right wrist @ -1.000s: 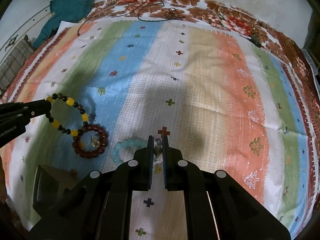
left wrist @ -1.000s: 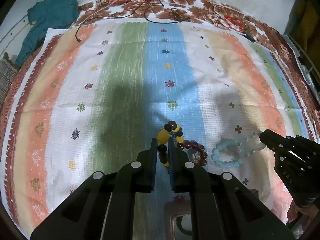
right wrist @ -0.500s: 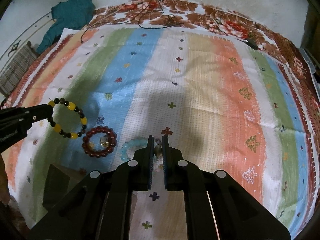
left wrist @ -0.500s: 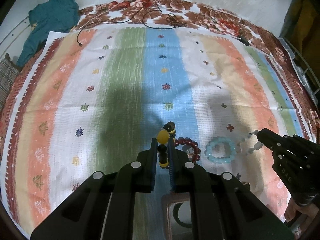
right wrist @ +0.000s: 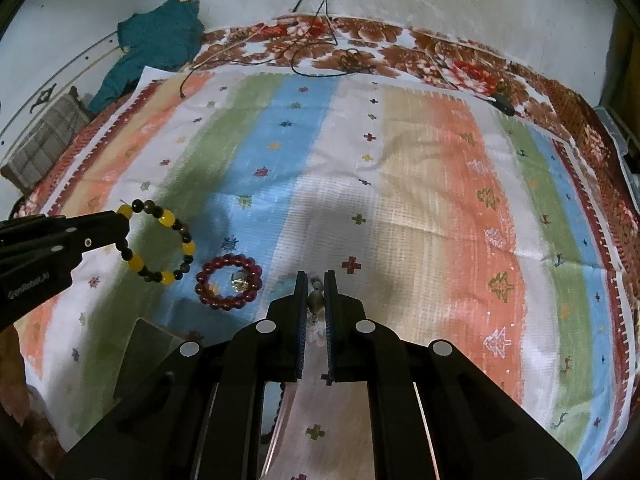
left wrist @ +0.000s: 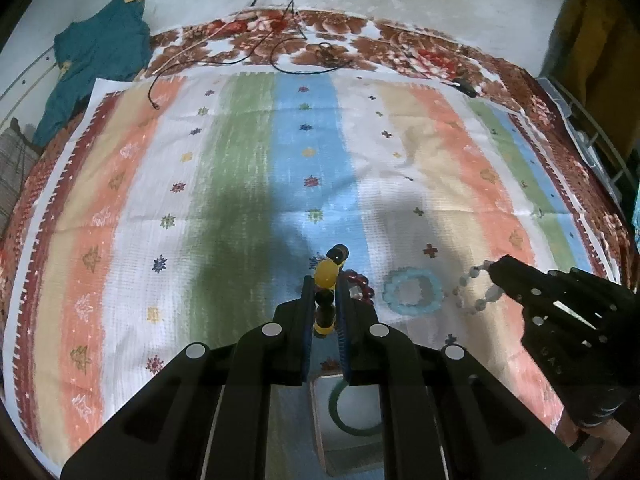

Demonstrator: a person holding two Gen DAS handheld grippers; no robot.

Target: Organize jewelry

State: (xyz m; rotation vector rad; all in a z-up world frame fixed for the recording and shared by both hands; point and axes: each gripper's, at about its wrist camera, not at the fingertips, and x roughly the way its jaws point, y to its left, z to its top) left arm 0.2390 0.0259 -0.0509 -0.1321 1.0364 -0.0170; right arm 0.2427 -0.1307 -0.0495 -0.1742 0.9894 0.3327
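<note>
My left camera rides behind my left gripper, looking steeply down and forward over the striped pastel woven cloth from fairly near. My right camera does likewise. Both views share the cloth, the dark red beaded bracelet and the far wall.

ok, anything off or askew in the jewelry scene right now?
Nothing damaged or spilled. Each gripper is shut on a bracelet: left gripper on the yellow-and-dark bead bracelet, right gripper on the pale bead bracelet. The red bracelet and light blue bracelet lie flat on the striped cloth.
</note>
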